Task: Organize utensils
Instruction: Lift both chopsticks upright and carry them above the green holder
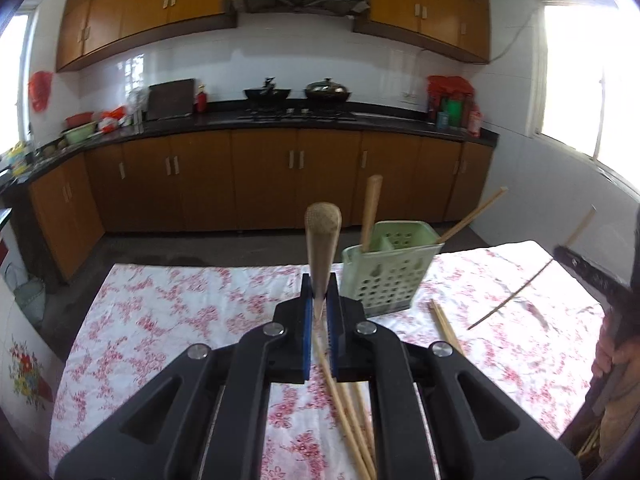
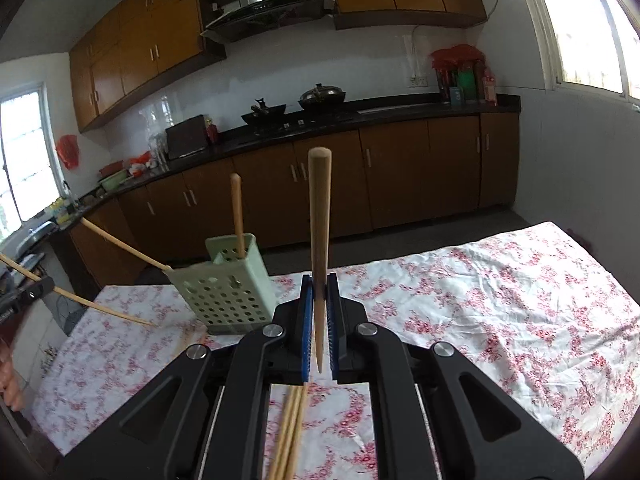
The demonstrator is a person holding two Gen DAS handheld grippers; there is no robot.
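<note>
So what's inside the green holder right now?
The green holder has one chopstick standing upright in it and a second chopstick leaning out over its rim. Its perforated walls hide the bottom, so anything shorter inside can't be seen.

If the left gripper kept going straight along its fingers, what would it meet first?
Probably nothing close. The left gripper, shut on a wooden chopstick, points past the pale green perforated plastic utensil holder, which sits just right of its line. Beyond lie the floral tablecloth and open floor, though depth is unclear.
</note>
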